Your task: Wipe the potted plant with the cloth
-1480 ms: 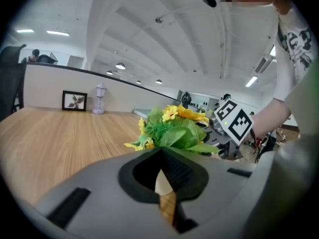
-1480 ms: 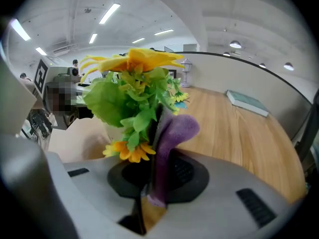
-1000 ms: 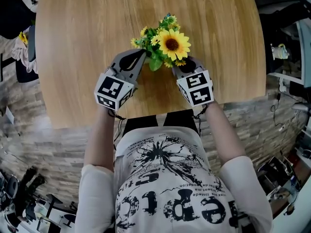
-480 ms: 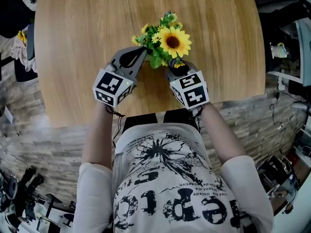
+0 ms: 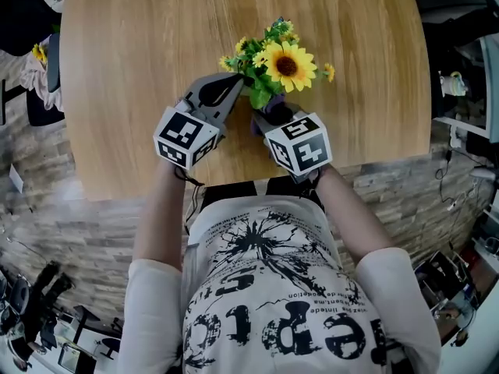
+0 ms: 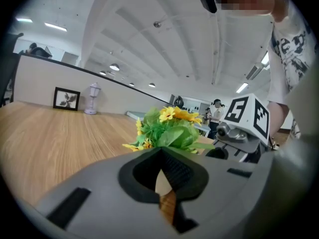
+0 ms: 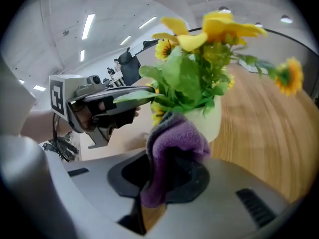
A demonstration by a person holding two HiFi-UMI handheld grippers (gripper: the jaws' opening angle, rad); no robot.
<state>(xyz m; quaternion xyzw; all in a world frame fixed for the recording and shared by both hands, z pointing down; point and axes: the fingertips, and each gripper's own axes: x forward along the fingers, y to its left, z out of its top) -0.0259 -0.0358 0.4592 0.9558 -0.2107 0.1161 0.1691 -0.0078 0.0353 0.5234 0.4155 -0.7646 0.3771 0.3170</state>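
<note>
The wooden table [image 5: 117, 53] spreads out beyond both pairs of jaws. The potted plant [image 5: 282, 65], with yellow flowers and green leaves in a white pot [image 7: 215, 124], stands just ahead of both grippers' tips. The left gripper [image 5: 236, 82] has its jaws pressed together, with the tips at the leaves. The right gripper [image 5: 269, 117] has its jaws clamped on the purple cloth [image 7: 175, 139], which bulges forward from between them, right up against the pot.

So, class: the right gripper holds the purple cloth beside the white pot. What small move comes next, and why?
Probably slide the cloth across the white pot: the right gripper is clamped on it, right at the pot's side, below the leaves.
</note>
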